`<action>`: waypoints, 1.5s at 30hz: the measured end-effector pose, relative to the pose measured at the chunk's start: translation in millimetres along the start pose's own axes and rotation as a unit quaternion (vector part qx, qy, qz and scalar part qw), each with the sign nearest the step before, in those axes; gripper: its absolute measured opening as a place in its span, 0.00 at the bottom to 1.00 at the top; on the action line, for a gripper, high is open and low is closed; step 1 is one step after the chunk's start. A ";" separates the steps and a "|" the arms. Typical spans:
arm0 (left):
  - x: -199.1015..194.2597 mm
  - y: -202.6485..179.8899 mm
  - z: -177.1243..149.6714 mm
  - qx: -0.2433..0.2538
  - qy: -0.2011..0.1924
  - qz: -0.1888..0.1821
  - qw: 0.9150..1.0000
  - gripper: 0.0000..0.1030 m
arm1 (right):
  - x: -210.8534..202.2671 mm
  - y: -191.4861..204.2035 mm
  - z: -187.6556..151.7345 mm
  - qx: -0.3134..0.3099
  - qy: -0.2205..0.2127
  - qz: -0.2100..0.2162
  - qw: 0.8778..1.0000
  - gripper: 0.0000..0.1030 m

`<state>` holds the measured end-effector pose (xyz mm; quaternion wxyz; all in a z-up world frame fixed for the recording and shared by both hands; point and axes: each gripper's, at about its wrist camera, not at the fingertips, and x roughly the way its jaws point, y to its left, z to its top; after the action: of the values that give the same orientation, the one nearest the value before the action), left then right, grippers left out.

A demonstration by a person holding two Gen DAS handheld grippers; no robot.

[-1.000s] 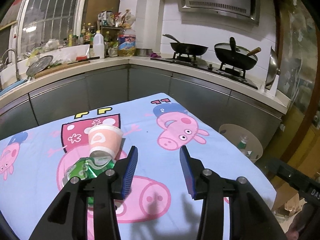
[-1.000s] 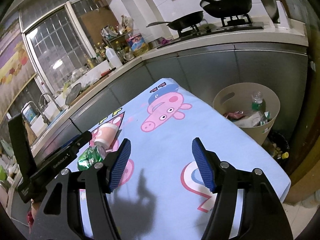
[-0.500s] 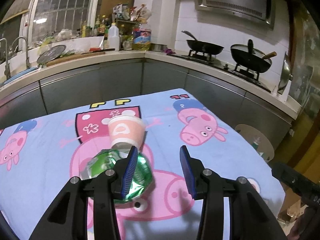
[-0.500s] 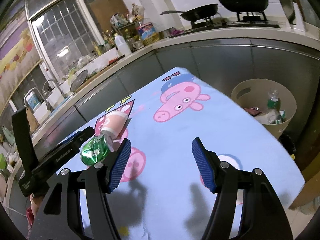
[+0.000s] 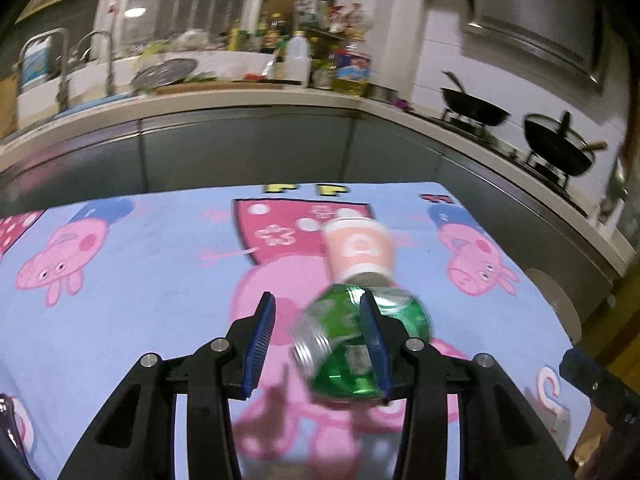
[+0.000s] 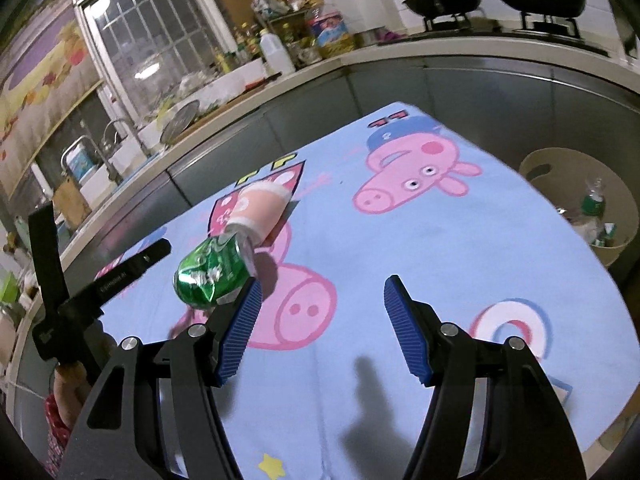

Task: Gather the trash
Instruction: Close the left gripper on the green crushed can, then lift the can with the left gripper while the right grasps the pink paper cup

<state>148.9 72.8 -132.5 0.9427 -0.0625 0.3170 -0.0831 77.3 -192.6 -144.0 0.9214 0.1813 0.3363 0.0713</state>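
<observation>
Table (image 6: pixel 460 248) stands in front of an L-shaped counter (image 5: pixel 248 98) that runs behind it and along its right side

Crushed can (image 5: pixel 352 344) lies on its side on the table, mid-cloth; paper cup (image 5: pixel 358 250) lies on its side just behind it, the two touching or nearly so

Left gripper (image 5: pixel 318 346) is in front of the can: right finger overlaps it, left finger stands to its left. Right gripper (image 6: pixel 320 328) is to the right of the can, over bare cloth

Bin (image 6: pixel 580 200) sits on the floor off the table's right edge, below the counter; bottles and scraps inside

Two pans (image 5: pixel 472 110) on the stove, right stretch of counter; sink taps (image 5: pixel 80 64) at far left
</observation>
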 end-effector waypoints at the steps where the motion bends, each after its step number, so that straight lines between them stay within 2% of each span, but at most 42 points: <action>1: 0.2 4.9 -0.1 -0.005 0.001 0.003 1.000 0.44 | 3.8 2.3 -0.9 -0.003 0.004 0.002 1.000 0.61; 4: 3.3 20.5 -0.7 -0.028 0.009 0.002 1.000 0.50 | 18.4 11.2 -4.3 -0.013 0.023 0.011 1.000 0.61; 11: 18.2 37.3 -2.1 -0.063 0.038 -0.042 0.996 0.50 | 51.9 31.8 2.7 -0.042 0.047 0.027 0.998 0.60; 15: 29.1 54.2 -4.6 -0.114 0.064 -0.098 0.987 0.51 | 73.4 42.8 16.9 -0.045 0.057 0.045 0.996 0.54; 18: 35.2 63.4 0.0 -0.132 0.070 -0.118 0.982 0.52 | 87.8 56.0 24.0 -0.062 0.062 0.058 0.994 0.49; 20: 39.8 64.6 8.7 -0.126 0.069 -0.125 0.982 0.65 | 101.1 67.3 25.1 -0.081 0.073 0.067 0.992 0.45; 23: 52.0 52.3 25.2 -0.077 0.082 -0.142 0.983 0.67 | 121.5 75.1 19.5 -0.096 0.098 0.058 0.989 0.40; 25: 64.0 35.4 31.2 -0.027 0.106 -0.166 0.980 0.68 | 126.4 75.1 15.1 -0.093 0.101 0.062 0.989 0.40; 26: 70.4 27.6 32.2 -0.005 0.121 -0.180 0.976 0.68 | 128.4 76.2 13.1 -0.097 0.102 0.061 0.988 0.40; 27: 77.6 16.5 31.2 0.022 0.144 -0.205 0.968 0.68 | 130.0 76.6 11.5 -0.101 0.105 0.065 0.987 0.40; 28: 80.8 10.1 29.2 0.036 0.157 -0.221 0.962 0.67 | 131.1 76.7 10.8 -0.103 0.107 0.069 0.987 0.40; 29: 84.2 2.3 26.4 0.054 0.172 -0.236 0.955 0.62 | 132.2 76.9 10.0 -0.107 0.108 0.074 0.986 0.40; 31: 84.6 -7.1 20.8 0.082 0.181 -0.231 0.952 0.60 | 131.6 74.6 9.5 -0.109 0.106 0.075 0.986 0.40; 33: 78.9 -10.1 15.0 0.093 0.183 -0.242 0.948 0.53 | 133.9 69.9 11.8 -0.103 0.108 0.076 0.986 0.40; 34: 76.9 -9.3 12.9 0.091 0.183 -0.246 0.948 0.46 | 134.9 67.0 12.9 -0.098 0.107 0.078 0.986 0.40; 35: 74.4 -9.4 10.2 0.089 0.182 -0.248 0.947 0.36 | 135.9 65.0 13.7 -0.094 0.108 0.080 0.986 0.40; 39: 64.4 -2.5 2.3 0.064 0.167 -0.233 0.956 0.32 | 138.1 65.8 15.4 -0.097 0.112 0.089 0.985 0.40; 42: 48.6 16.5 -3.8 0.015 0.148 -0.238 0.960 0.26 | 133.4 61.8 20.8 -0.088 0.104 0.091 0.987 0.40; 45: 33.3 37.6 -8.0 -0.034 0.126 -0.236 0.963 0.17 | 133.7 52.1 34.3 -0.061 0.095 0.089 0.990 0.53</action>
<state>174.6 102.6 -164.8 0.8462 -0.1562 0.4123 -0.2994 201.1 -120.4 -179.2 0.8846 0.1467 0.3999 0.1900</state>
